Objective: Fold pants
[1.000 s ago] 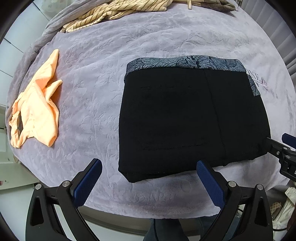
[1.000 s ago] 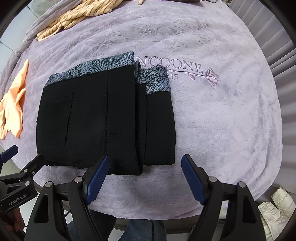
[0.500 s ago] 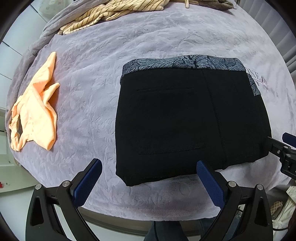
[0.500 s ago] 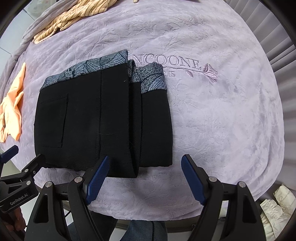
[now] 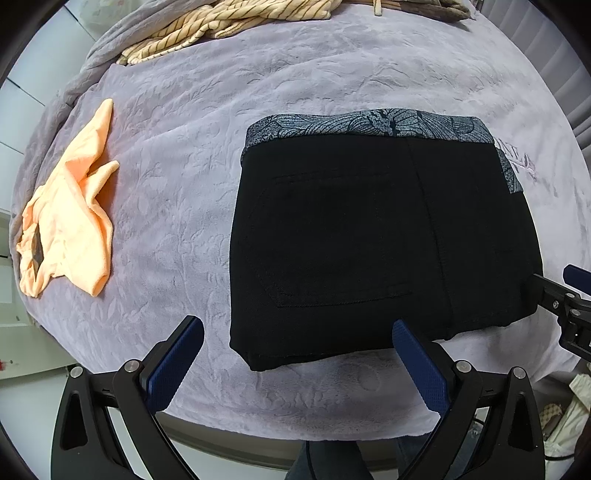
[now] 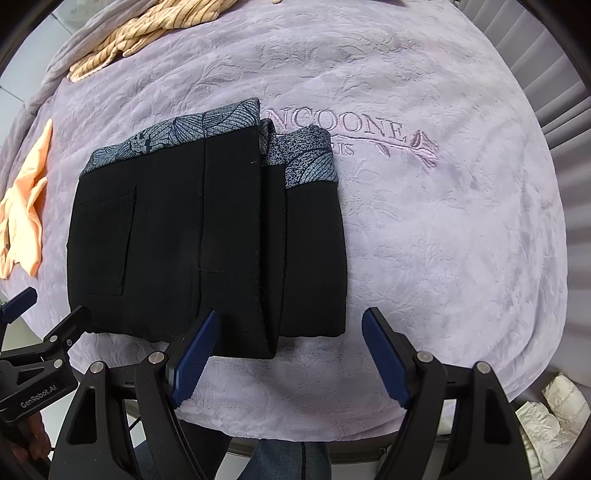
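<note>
- Lilac plush blanket [image 5: 207,155] with an embossed leaf pattern covers the work surface; embroidered lettering [image 6: 343,127] and a stitched rose sprig are visible on it in the right wrist view.
- Black pants [image 5: 362,236] lie folded into a compact rectangle on the blanket, near its front edge.
- Patterned grey-blue waistband [image 5: 369,123] runs along the far edge of the fold; a stitched rear pocket outline faces up.
- In the right wrist view the pants [image 6: 184,236] show stacked layers, with a lower layer stepping out on the right side and a second patterned band at its far end, partly covering the lettering.
- Left gripper [image 5: 295,363] hangs above the near edge of the pants, jaws spread wide, nothing between the blue pads; no contact with the cloth can be confirmed.
- Right gripper [image 6: 290,354] hangs above the near right corner of the pants, jaws likewise spread wide and empty.
- Each gripper's black frame appears at the edge of the other camera's view.
- Orange garment [image 5: 70,218] lies crumpled on the blanket, well apart to the left of the pants.
- Striped tan cloth [image 5: 221,26] is bunched at the far edge of the blanket.
- Person's dark trouser legs [image 6: 288,459] show below the blanket's front edge.
</note>
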The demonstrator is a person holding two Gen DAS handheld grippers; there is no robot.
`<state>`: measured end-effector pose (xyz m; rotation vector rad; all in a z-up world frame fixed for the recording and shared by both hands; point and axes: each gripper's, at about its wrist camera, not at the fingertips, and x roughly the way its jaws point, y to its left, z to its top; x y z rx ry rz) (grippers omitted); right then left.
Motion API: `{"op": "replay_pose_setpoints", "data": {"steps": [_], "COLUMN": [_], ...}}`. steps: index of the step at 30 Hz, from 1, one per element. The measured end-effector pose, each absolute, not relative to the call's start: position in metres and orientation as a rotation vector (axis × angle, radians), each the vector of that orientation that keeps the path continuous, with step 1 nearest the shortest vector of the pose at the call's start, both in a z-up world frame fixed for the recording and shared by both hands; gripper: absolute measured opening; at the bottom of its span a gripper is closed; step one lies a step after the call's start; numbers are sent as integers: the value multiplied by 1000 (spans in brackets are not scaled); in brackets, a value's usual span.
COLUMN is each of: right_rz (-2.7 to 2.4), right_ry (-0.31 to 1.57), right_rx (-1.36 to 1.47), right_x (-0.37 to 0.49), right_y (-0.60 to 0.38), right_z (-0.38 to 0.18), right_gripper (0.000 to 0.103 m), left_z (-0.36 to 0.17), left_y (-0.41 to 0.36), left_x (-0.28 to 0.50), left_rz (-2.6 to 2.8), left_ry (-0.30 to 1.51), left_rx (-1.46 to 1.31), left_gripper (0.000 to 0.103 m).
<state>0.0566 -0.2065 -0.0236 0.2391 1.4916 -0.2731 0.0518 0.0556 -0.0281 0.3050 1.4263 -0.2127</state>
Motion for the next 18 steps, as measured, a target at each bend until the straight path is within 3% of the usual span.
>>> {"op": "replay_pose_setpoints", "data": {"steps": [18], "right_rz": [-275], "right_ry": [1485], "right_rx": [239], "right_x": [57], "right_y": [-211], "right_z": [-20], "right_gripper": [82], "left_z": [-26], "left_y": [54], "left_x": [52], "left_rz": [-204], "left_ry": [1415], "left_rx": [308], "left_gripper": [102]}}
